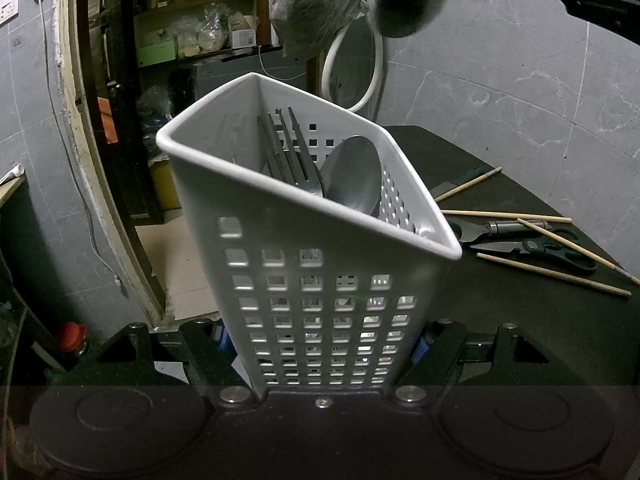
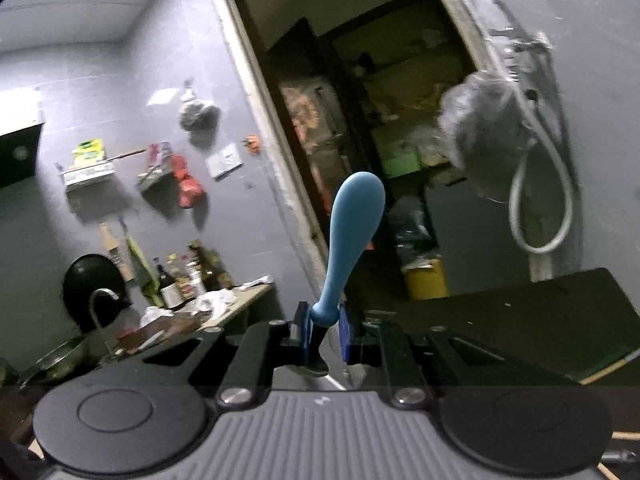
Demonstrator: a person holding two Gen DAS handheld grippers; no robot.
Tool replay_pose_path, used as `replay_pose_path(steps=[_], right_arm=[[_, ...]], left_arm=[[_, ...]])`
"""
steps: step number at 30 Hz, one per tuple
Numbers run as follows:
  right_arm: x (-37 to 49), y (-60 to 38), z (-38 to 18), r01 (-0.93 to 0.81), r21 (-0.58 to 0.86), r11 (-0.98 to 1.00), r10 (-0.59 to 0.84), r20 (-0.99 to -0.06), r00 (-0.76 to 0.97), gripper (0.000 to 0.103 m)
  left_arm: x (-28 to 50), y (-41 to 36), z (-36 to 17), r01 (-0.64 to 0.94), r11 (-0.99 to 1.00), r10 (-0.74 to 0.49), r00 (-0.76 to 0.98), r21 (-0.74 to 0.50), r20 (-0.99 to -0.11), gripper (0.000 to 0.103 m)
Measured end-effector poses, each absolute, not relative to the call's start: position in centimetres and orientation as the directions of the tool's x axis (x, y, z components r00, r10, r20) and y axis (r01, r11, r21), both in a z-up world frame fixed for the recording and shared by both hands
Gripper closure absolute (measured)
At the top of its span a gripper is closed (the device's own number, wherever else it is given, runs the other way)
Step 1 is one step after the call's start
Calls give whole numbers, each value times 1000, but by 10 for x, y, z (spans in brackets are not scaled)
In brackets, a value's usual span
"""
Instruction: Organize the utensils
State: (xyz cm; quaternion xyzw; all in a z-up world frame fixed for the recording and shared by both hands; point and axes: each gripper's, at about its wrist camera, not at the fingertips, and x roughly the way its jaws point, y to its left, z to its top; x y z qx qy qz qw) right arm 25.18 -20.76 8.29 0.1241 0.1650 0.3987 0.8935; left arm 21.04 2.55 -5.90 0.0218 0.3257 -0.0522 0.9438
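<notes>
Ladle bowl blurred — handle cropped

Room dim, light cool and bluish. White utensil basket brightest thing in left view, sharp, pale sheen along rim. Black table swallows detail. Dark ladle bowl at top smeared by motion blur. Right view soft all over (bottles and wall shelf hazy), glare patch on grey wall. Doorway murky. Fisheye bends edges, corners black.
</notes>
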Motion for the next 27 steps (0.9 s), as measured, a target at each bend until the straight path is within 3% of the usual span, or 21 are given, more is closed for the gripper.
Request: replay_pose_path(steps=[13,27], right_arm=[[261,-165,54,-726,354,589,807,-301,507,87],[236,-124,28,-777,129,616,728,-472,498,86]], left_arm=[[213,27,-61,117,993,-85,782,12,-617,26],[213,27,-61,117,993,-86,783,11,-617,26]])
